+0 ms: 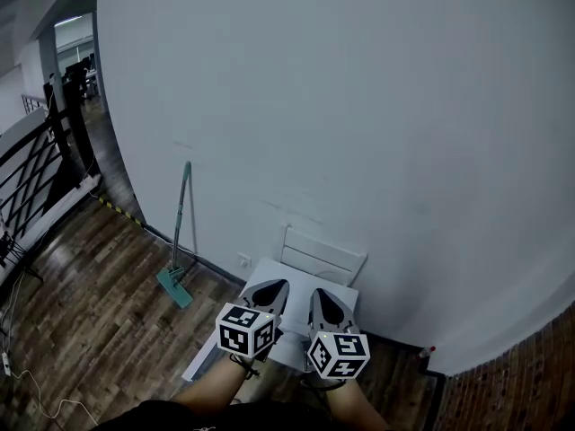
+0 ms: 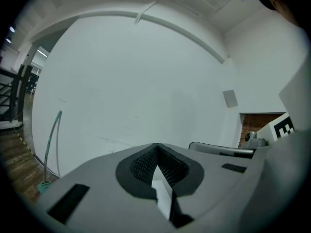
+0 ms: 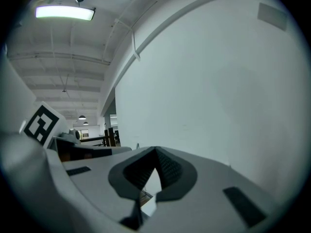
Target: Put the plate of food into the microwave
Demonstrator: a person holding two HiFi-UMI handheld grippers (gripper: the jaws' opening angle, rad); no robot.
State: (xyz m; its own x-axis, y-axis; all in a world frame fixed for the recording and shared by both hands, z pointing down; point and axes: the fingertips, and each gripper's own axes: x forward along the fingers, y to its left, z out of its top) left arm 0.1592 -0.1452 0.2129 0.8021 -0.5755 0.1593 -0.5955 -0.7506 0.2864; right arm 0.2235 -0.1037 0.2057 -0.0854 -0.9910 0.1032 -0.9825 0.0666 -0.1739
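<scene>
**A:** List the tools first.

**B:** Your left gripper (image 1: 272,287): grey shell, ribbed black pads, jaws closed tip to tip with nothing between them. Your right gripper (image 1: 322,296): same build, jaws also pressed together and empty. Each carries a marker cube, the left cube (image 1: 245,329) and the right cube (image 1: 339,353), white with black squares. The two grippers sit side by side, close together but apart.

**A:** What lies ahead of them?

**B:** A wall (image 1: 359,106): plain, white, smooth and matte, filling most of your head view and both gripper views. Directly below your grippers is a chair (image 1: 319,260): white, with a slatted back set against the wall and a flat square seat.

**A:** Anything else nearby?

**B:** A mop (image 1: 182,232): thin teal handle leaning on the wall, flat teal head on the floor, left of the chair. The floor (image 1: 81,303): dark wood planks, glossy. A railing (image 1: 31,173): black bars, crossed, at your far left. A ceiling light (image 3: 64,12): a long lit tube, seen from your right gripper.

**A:** And the plate of food, the microwave?

**B:** No view shows either, so you get no location for them.
</scene>
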